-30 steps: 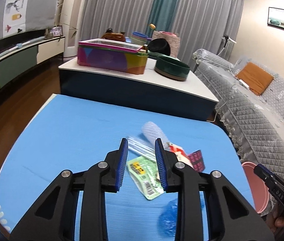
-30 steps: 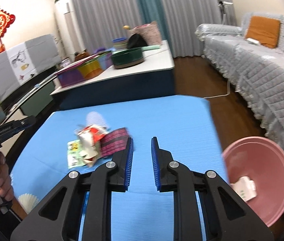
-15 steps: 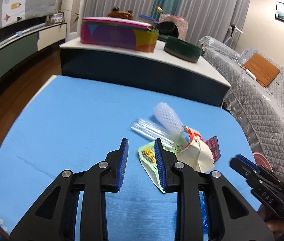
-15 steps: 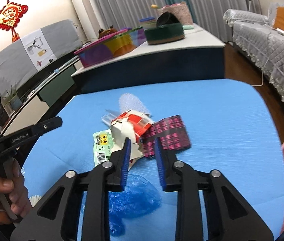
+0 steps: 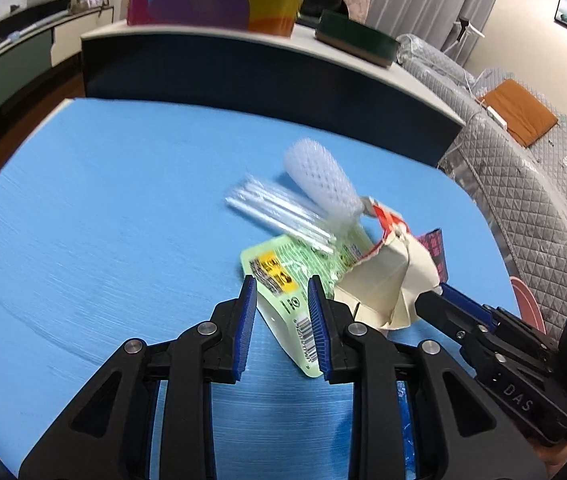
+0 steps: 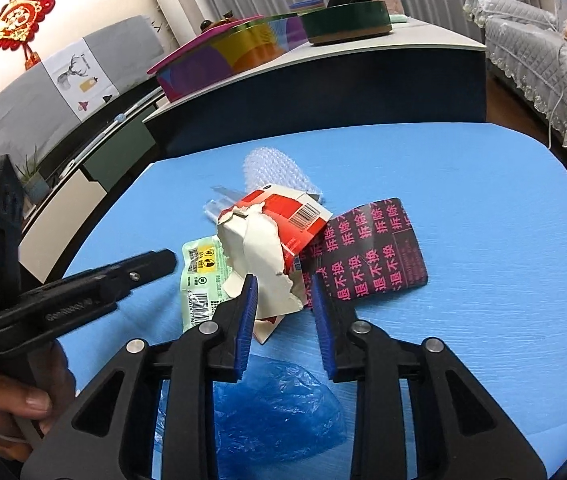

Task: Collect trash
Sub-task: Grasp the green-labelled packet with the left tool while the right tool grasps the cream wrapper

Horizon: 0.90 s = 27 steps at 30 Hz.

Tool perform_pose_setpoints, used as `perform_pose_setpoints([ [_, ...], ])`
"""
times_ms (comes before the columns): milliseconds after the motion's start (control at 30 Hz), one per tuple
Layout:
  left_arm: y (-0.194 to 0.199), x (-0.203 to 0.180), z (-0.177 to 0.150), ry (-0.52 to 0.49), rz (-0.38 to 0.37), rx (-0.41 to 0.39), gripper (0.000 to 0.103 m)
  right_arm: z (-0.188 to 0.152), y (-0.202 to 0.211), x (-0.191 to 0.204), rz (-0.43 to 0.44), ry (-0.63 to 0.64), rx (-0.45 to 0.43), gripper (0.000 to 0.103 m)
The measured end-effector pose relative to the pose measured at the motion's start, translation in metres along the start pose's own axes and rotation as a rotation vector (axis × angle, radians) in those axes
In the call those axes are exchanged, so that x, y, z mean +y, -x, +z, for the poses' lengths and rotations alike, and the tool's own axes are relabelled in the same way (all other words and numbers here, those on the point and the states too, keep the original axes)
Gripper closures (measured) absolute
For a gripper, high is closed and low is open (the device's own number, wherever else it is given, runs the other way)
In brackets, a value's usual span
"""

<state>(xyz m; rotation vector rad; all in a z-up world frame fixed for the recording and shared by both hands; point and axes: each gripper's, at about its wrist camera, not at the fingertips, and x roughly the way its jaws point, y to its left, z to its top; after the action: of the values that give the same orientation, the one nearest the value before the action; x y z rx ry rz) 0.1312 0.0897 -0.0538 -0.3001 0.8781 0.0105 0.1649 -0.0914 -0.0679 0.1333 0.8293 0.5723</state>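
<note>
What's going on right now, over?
Left gripper open over green wrapper. Right gripper open at torn carton. Nothing held. Trash piled together on blue mat.

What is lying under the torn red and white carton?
The torn carton overlaps the green wrapper on one side and the dark pink-lettered sheet on the other. How far either runs beneath it is covered.
</note>
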Motion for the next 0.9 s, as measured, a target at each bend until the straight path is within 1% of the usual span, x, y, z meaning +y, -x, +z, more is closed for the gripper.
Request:
perform_pose_setpoints([
  [67, -0.005, 0.0, -0.002, 0.011, -0.001, 0.019, 0.077, 0.001, -0.001, 0.001, 0.01, 0.007, 0.001, 0.08],
  [100, -0.007, -0.001, -0.003, 0.013, -0.001, 0.026, 0.077, 0.001, -0.001, 0.001, 0.014, 0.012, 0.001, 0.085],
  [167, -0.011, -0.002, -0.004, 0.01, -0.001, 0.041, 0.077, 0.0, 0.0, 0.003, 0.021, 0.025, 0.003, 0.09],
  [267, -0.017, -0.007, -0.009, 0.001, 0.007, 0.063, 0.077, -0.001, 0.001, 0.007, 0.027, 0.047, 0.002, 0.096],
  [333, -0.018, -0.01, -0.01, -0.008, 0.019, 0.061, 0.079, 0.0, 0.003, 0.009, 0.027, 0.058, -0.002, 0.097],
  [400, -0.017, -0.014, -0.009, -0.02, 0.025, 0.057, 0.086, 0.0, 0.006, 0.01, 0.028, 0.064, -0.008, 0.099],
  [433, -0.018, -0.015, -0.008, -0.022, 0.025, 0.056, 0.087, 0.0, 0.006, 0.009, 0.027, 0.065, -0.01, 0.099],
  [500, -0.015, -0.017, -0.006, -0.027, 0.029, 0.043, 0.094, 0.0, 0.009, 0.008, 0.026, 0.062, -0.015, 0.1],
  [567, -0.012, -0.017, -0.004, -0.036, 0.034, 0.026, 0.096, 0.0, 0.011, 0.008, 0.026, 0.061, -0.023, 0.101],
  [900, 0.028, -0.011, 0.006, -0.056, 0.063, -0.091, 0.101, 0.004, 0.033, 0.015, 0.005, 0.085, -0.078, 0.102],
])
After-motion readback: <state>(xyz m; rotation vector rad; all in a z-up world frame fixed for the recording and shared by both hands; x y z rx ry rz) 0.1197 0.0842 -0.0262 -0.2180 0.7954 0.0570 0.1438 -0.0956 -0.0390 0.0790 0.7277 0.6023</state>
